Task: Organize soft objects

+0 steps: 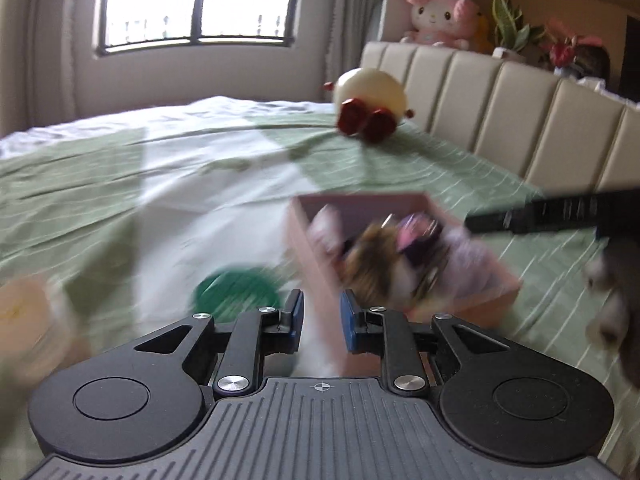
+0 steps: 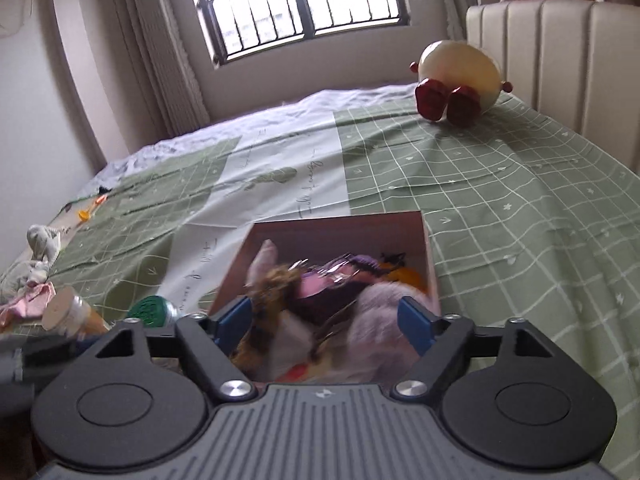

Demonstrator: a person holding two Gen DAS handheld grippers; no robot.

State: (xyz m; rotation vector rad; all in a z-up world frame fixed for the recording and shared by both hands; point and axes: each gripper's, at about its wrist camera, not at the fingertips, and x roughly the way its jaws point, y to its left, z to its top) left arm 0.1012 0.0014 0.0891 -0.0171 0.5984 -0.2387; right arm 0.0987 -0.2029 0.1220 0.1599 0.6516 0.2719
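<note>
A pink box (image 1: 304,236) (image 2: 430,256) lies on the green checked bed and holds several plush toys (image 1: 380,256) (image 2: 320,292), brown, purple and white. My left gripper (image 1: 319,312) is open with a narrow gap and empty, just before the box's near left corner. My right gripper (image 2: 326,316) is open wide and empty, hovering over the toys in the box. A cream plush with red feet (image 1: 370,98) (image 2: 460,76) lies near the headboard. The right gripper's black finger (image 1: 552,214) shows in the left wrist view.
A green-capped bottle (image 1: 236,290) (image 2: 154,310) and a jar (image 2: 68,312) lie left of the box. Crumpled cloths (image 2: 36,264) sit at the bed's left edge. A padded headboard (image 1: 500,108) with a pink plush (image 1: 440,16) on top runs along the right.
</note>
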